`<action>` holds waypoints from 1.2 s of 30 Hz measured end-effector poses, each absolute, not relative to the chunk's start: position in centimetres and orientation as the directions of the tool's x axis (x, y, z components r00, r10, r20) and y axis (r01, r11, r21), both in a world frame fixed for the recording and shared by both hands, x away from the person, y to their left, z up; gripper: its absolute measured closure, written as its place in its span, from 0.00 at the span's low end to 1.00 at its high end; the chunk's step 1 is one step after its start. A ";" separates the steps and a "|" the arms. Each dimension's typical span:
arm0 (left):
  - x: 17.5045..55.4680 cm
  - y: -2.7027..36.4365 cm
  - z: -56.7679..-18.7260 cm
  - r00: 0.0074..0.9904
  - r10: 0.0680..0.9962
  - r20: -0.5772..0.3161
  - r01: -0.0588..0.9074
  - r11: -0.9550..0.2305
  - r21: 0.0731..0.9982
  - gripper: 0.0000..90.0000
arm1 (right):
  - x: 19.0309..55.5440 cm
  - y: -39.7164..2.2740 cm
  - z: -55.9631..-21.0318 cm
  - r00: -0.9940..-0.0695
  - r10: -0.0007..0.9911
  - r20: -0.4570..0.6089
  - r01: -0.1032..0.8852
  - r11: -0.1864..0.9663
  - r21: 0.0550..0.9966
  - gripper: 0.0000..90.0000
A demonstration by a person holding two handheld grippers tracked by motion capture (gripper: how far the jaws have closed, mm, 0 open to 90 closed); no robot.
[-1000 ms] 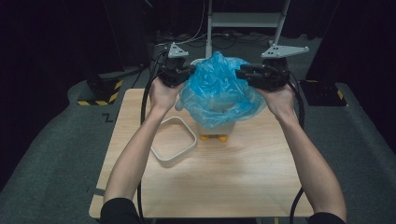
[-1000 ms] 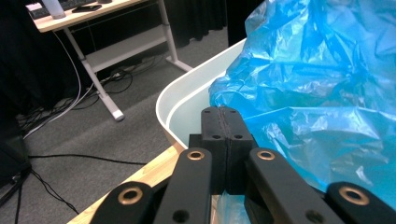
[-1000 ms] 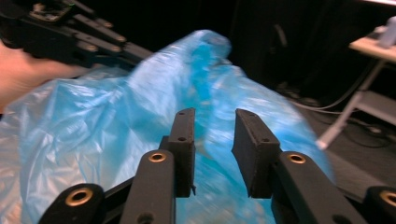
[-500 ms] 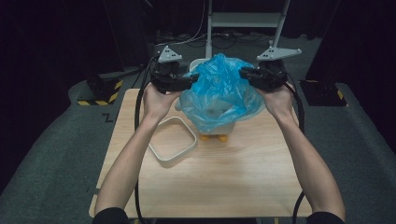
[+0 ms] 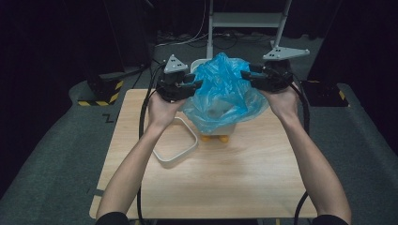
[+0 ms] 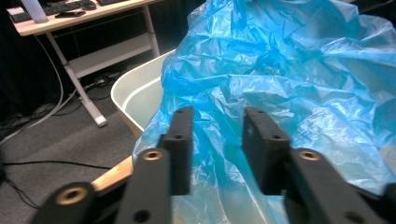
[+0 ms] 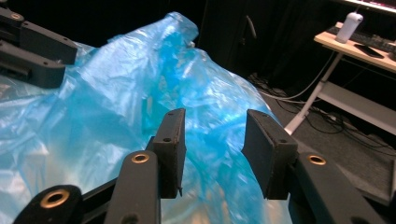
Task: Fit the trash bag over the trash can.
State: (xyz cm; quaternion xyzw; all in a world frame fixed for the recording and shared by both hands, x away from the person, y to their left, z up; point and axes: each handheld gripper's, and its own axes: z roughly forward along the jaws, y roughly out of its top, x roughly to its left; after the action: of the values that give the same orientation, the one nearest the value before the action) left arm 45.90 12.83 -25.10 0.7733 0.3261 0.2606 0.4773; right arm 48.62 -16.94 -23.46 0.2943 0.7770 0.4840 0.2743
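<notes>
The blue plastic bag [image 5: 224, 93] is sitting over a white bin [image 6: 140, 95] at the wooden table's [image 5: 234, 187] far edge. The left gripper [image 5: 195, 84], just closing, and the right gripper [image 5: 246, 75], just opening, are flanking it with jaws apart, film between them unpinched. The near tabletop is lying bare in the dark room.

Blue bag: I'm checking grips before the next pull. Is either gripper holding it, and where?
Neither: both sets of jaws stand open around folds of the blue bag, not pinching it.

A pale wooden table [image 5: 225, 183] carries a white rectangular tub [image 5: 174, 140] beside a bin draped in blue bag [image 5: 224, 93].
</notes>
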 end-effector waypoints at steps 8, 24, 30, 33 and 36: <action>46.6 12.9 -25.3 0.657 0.746 0.107 0.267 -0.363 0.893 0.97 | 49.1 -17.7 -23.7 -0.679 0.722 -0.133 0.234 0.385 0.893 0.74; 48.3 14.6 -25.0 0.594 0.797 0.110 0.261 -0.320 0.911 1.00 | 50.3 -17.2 -24.1 -0.676 0.719 -0.163 0.207 0.397 0.894 1.00; 49.9 15.3 -25.6 0.561 0.823 0.086 0.298 -0.298 0.907 1.00 | 51.2 -17.2 -24.1 -0.662 0.734 -0.152 0.205 0.373 0.905 1.00; 50.7 15.5 -26.0 0.553 0.829 0.083 0.317 -0.301 0.899 1.00 | 51.9 -17.1 -24.4 -0.650 0.746 -0.144 0.218 0.364 0.905 1.00; 51.1 15.8 -26.4 0.561 0.827 0.046 0.338 -0.279 0.899 1.00 | 52.7 -17.0 -24.9 -0.646 0.754 -0.119 0.242 0.350 0.905 1.00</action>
State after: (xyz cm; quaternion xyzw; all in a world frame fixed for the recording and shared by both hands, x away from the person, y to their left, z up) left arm 51.08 15.80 -26.37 0.7541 0.3861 0.2658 0.4599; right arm 52.71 -17.03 -24.87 0.3212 0.7753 0.4709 0.2720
